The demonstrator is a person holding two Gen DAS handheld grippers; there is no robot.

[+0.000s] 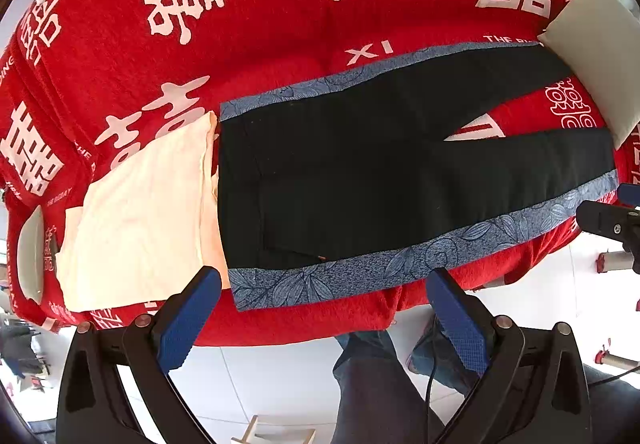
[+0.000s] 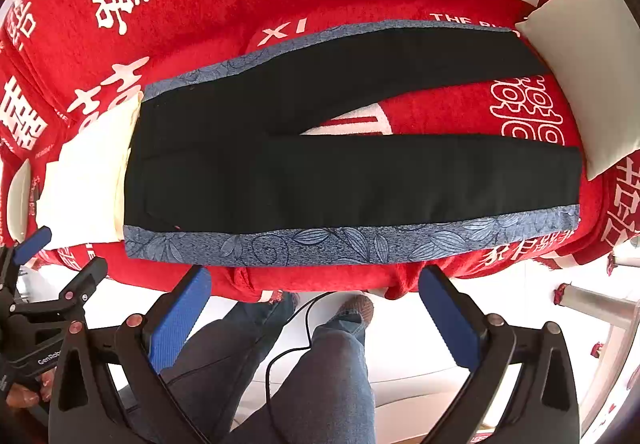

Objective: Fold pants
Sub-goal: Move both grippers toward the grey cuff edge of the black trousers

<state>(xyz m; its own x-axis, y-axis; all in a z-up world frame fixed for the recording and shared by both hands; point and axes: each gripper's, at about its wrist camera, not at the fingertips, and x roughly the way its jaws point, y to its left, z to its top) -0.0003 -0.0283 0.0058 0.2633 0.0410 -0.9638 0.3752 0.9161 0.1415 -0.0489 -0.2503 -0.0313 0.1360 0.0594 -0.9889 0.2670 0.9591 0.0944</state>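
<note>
Black pants (image 1: 360,172) with blue floral side stripes lie flat on a red blanket, waist to the left, the two legs spread apart to the right. They also show in the right wrist view (image 2: 320,172). My left gripper (image 1: 326,280) is open and empty, just below the pants' near stripe by the waist end. My right gripper (image 2: 316,276) is open and empty, just below the near stripe at the middle of the near leg. The left gripper also shows at the left edge of the right wrist view (image 2: 60,264).
The red blanket (image 1: 260,44) with white characters covers the table. Folded cream cloth (image 1: 152,212) lies left of the waist. A white pillow (image 1: 600,56) lies at the leg ends. The person's legs (image 2: 312,364) and a cable are below the table edge.
</note>
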